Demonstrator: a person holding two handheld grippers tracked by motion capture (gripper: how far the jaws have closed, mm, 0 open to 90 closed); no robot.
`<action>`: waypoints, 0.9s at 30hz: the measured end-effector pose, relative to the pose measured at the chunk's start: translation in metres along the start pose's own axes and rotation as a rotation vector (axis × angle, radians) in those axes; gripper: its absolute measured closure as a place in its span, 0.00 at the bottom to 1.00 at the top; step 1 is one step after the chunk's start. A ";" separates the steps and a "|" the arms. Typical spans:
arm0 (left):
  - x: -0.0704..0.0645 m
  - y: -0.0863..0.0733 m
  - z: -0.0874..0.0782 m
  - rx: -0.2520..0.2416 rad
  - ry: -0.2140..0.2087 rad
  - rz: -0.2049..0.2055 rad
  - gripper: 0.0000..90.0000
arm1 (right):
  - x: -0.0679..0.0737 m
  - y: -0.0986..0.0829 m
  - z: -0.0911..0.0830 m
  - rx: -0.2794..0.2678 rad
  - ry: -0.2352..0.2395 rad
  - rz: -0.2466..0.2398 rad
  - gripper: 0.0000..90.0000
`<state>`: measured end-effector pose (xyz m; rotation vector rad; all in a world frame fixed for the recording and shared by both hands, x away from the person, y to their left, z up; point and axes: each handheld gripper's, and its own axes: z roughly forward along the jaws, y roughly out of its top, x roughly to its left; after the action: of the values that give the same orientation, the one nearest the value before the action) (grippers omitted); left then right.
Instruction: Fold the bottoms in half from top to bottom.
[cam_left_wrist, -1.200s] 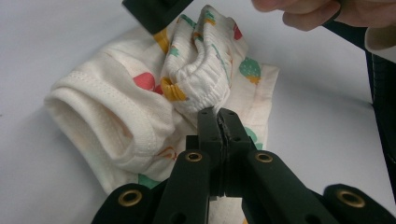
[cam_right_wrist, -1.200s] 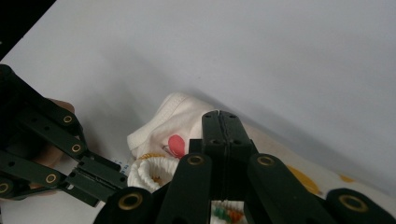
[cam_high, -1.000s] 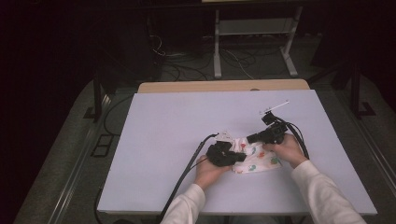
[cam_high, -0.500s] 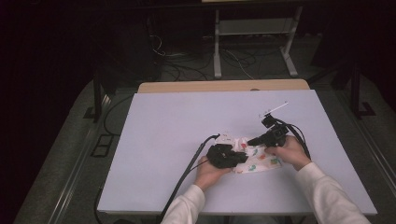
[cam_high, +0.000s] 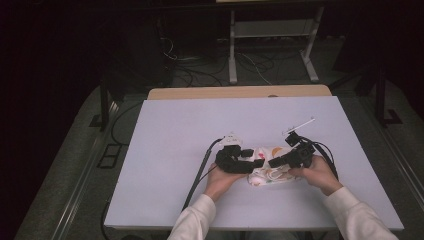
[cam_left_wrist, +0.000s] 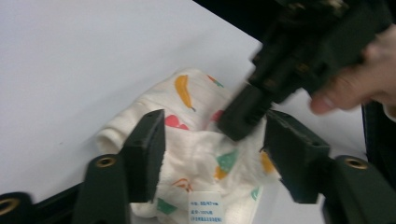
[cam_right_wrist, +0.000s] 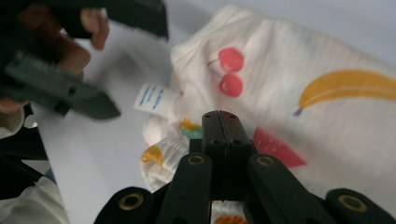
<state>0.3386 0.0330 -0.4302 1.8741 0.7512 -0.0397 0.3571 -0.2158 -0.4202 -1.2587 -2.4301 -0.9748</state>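
Mid-fold on the fruit-print cloth (cam_high: 272, 171), bunched at the table's (cam_high: 170, 135) 5 o'clock. Right gripper (cam_right_wrist: 219, 122) was clamped shut, seemingly pinching fabric. Left gripper (cam_left_wrist: 212, 140) gaped wide astride the cloth, holding nothing. Next: left closes on an edge. Versus a second earlier, both grippers sat closer together, cloth more bunched.

Closed tool (cam_right_wrist: 221, 122) on fruit-print cloth (cam_right_wrist: 299, 88)
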 end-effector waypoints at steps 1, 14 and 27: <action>0.001 0.000 0.000 -0.004 0.000 -0.007 0.39 | 0.001 -0.003 -0.001 -0.002 -0.001 0.000 0.98; 0.009 0.003 0.000 -0.044 0.046 -0.078 0.31 | 0.010 -0.030 -0.006 -0.014 -0.010 -0.010 0.98; 0.015 0.007 0.009 0.013 0.075 -0.117 0.23 | 0.002 -0.041 0.007 -0.023 -0.025 -0.004 0.98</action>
<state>0.3569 0.0305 -0.4334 1.8502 0.9137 -0.0487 0.3237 -0.2265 -0.4429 -1.2816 -2.4472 -0.9969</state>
